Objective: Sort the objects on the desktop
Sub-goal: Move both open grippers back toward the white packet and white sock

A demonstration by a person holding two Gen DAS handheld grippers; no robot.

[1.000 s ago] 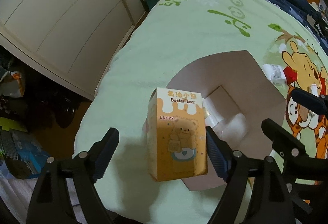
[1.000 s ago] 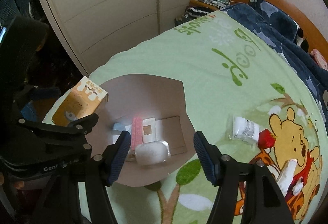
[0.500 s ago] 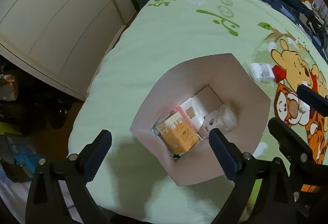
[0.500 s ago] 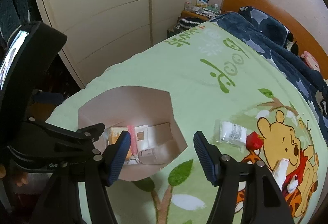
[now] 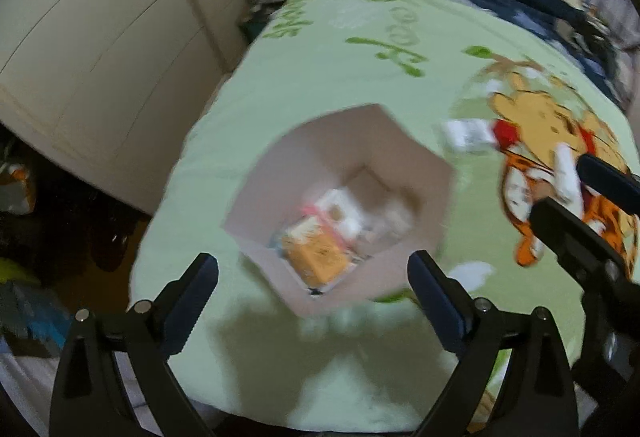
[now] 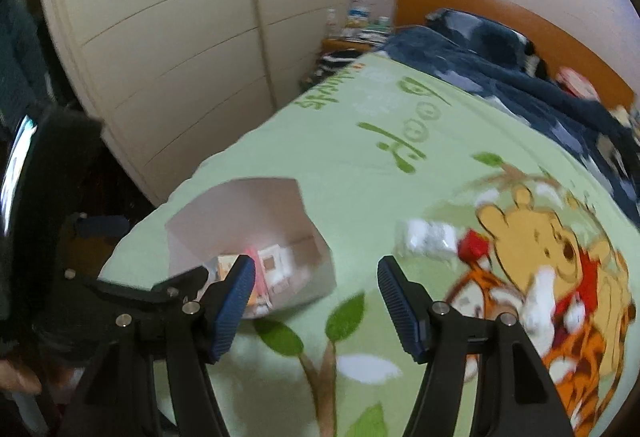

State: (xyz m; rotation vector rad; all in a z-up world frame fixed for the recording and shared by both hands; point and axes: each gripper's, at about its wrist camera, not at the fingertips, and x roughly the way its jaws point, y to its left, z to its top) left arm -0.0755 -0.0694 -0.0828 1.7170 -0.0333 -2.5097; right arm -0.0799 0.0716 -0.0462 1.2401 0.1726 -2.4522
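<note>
Several items already sit in the box; at least two more wait on the bed.

Inside the open cardboard box (image 5: 416,173) lie the orange carton (image 5: 316,253), a pink-edged packet (image 5: 320,209) and some white things too blurred to name. Out on the green blanket (image 5: 340,77), well apart from the box, a white packet (image 6: 426,239) and a white tube-like thing (image 6: 538,291) are left to collect, I judge. Left claw (image 5: 312,277) hangs above the box with jaws wide and nothing between them, having just opened. Right claw (image 6: 316,287) stands part open and empty, its fingers over the blanket beside the box.
</note>
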